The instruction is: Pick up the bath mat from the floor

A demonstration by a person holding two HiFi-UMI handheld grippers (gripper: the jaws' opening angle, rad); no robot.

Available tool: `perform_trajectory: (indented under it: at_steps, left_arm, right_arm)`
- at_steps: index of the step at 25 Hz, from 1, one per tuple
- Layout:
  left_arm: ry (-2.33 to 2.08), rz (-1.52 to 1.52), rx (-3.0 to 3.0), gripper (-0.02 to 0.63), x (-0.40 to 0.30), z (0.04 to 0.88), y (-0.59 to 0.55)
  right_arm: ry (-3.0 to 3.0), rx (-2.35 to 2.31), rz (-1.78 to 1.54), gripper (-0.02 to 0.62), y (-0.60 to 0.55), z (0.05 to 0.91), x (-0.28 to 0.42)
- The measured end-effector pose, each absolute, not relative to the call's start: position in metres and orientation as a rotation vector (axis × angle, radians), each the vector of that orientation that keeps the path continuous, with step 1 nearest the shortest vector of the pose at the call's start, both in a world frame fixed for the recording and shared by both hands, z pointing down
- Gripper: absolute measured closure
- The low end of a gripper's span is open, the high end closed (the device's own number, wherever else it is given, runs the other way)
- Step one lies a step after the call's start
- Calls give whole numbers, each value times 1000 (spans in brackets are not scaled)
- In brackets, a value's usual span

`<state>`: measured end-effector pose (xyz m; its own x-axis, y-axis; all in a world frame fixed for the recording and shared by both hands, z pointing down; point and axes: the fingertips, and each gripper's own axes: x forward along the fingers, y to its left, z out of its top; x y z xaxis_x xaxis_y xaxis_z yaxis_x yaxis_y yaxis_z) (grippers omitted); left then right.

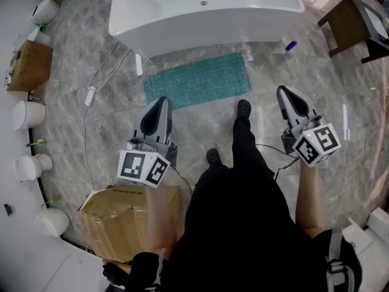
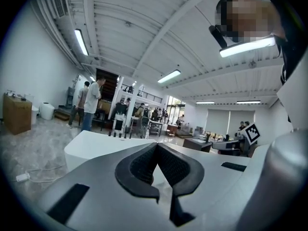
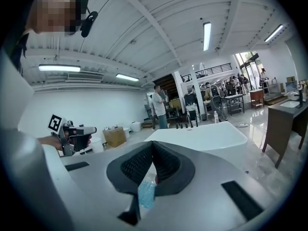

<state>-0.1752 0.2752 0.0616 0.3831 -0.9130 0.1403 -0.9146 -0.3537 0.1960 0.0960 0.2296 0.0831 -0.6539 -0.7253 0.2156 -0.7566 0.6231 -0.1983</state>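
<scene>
Head view: grey marbled stone floor (image 1: 340, 84), glossy, in a wide open hall. A white bathtub (image 1: 200, 11) with smooth rounded walls stands at the top. The bath mat (image 1: 197, 81) is a teal rectangle with a bumpy, beaded texture. It lies flat on the floor just in front of the tub. A brown cardboard box (image 1: 121, 221) sits at my lower left. Left claw (image 1: 161, 102) and right claw (image 1: 284, 91) both hang above the floor, tips toward the tub. The mat is ahead of and between them, with neither claw touching it.

Left gripper view: ribbed black pads (image 2: 139, 165) meet at the tip — left claw (image 2: 156, 146) closed, nothing in it. The tub's white rim (image 2: 91, 148) lies beyond.

Right gripper view: right claw (image 3: 152, 143) likewise closed and empty — a sliver of teal mat (image 3: 146, 194) shows through the gap behind the pads, on the floor below.
</scene>
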Motion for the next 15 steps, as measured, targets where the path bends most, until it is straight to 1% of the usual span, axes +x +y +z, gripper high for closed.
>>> perform_trajectory:
  at_steps: [5, 10, 15]
  left_arm:
    - [-1669, -15, 2376, 604, -143, 61, 195]
    - [-1697, -27, 2351, 604, -103, 57, 124]
    - [-1728, 2, 2317, 604, -77, 66, 66]
  right_arm:
    - [-2749, 1168, 426, 583, 140, 96, 120]
    - [-2724, 1109, 461, 583, 63, 111, 158]
    - [-2714, 1032, 529, 583, 2, 136, 173]
